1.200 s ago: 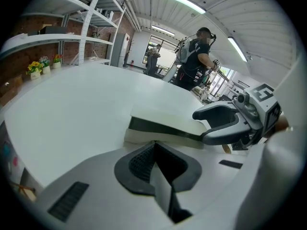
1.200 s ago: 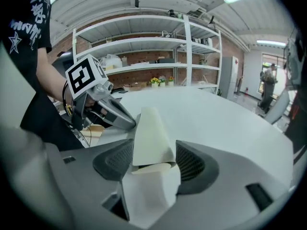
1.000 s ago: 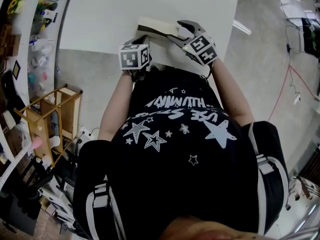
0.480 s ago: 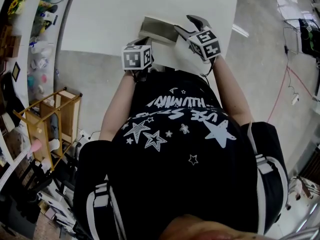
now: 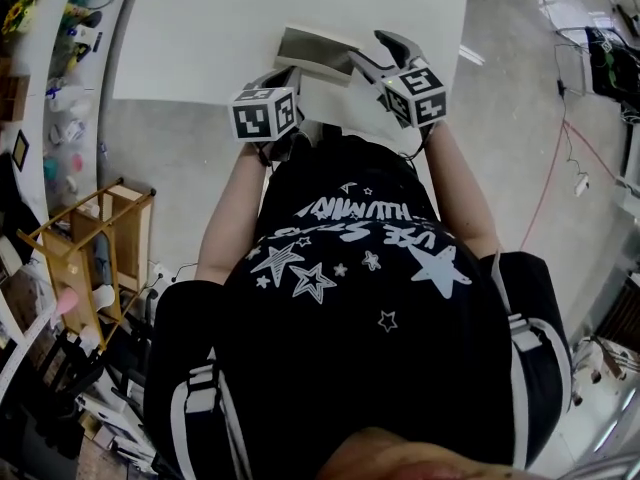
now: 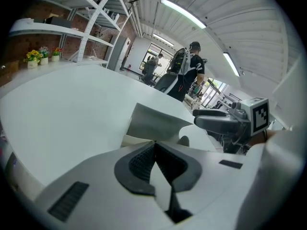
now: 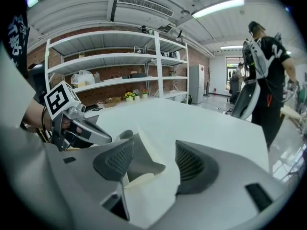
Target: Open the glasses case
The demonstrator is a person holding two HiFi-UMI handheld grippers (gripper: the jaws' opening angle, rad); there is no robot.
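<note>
One glasses case (image 5: pixel 318 52) lying at the tabletop's (image 5: pixel 200 38) near edge — lid (image 6: pixel 158 123) standing raised, two grippers meeting it, left gripper (image 6: pixel 153 145) fingers pinching its near rim, right gripper (image 7: pixel 154 148) fingers sitting apart around the lid.

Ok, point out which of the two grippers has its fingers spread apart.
The right gripper: its fingers stand wide apart around the raised flap of the grey-and-cream folding glasses case. On the left gripper the fingers are pressed together at the case's near edge.
</note>
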